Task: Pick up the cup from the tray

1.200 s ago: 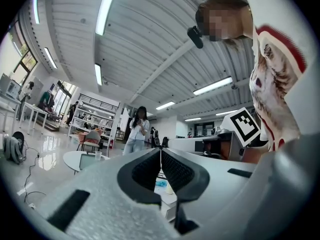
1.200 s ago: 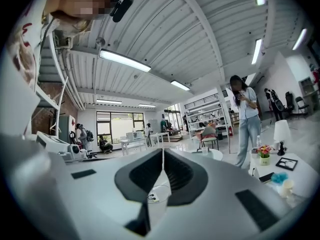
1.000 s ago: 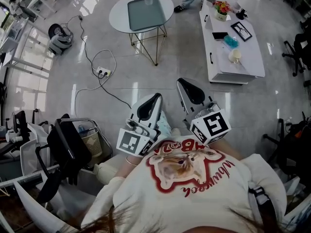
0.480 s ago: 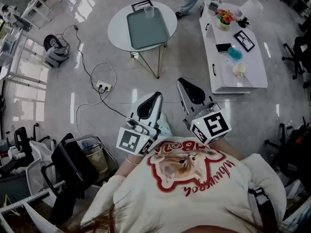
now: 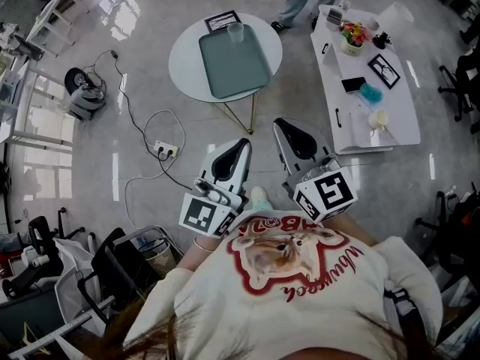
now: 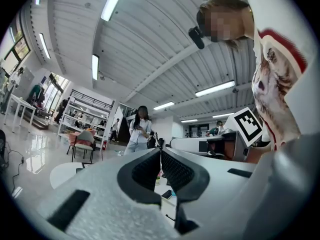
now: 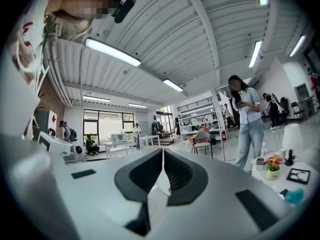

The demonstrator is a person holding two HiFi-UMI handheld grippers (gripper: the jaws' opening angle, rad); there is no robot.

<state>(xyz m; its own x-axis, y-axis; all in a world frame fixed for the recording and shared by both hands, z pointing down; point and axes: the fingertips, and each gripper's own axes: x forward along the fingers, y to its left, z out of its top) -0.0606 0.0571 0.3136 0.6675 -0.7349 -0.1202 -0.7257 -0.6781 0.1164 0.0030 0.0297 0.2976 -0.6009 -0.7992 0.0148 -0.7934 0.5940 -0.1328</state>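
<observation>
The tray has come nearer; left gripper and right gripper jaws closed, empty.

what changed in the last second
Nothing was picked up. The person has walked toward the round table, so it, the tray and the cup sit lower and nearer in the head view. The cup stays at the tray's far corner; the left gripper and right gripper stay shut, empty, held ahead of the chest.

One cup, one tray, one round surface, one long white surface, one left gripper, one right gripper.
</observation>
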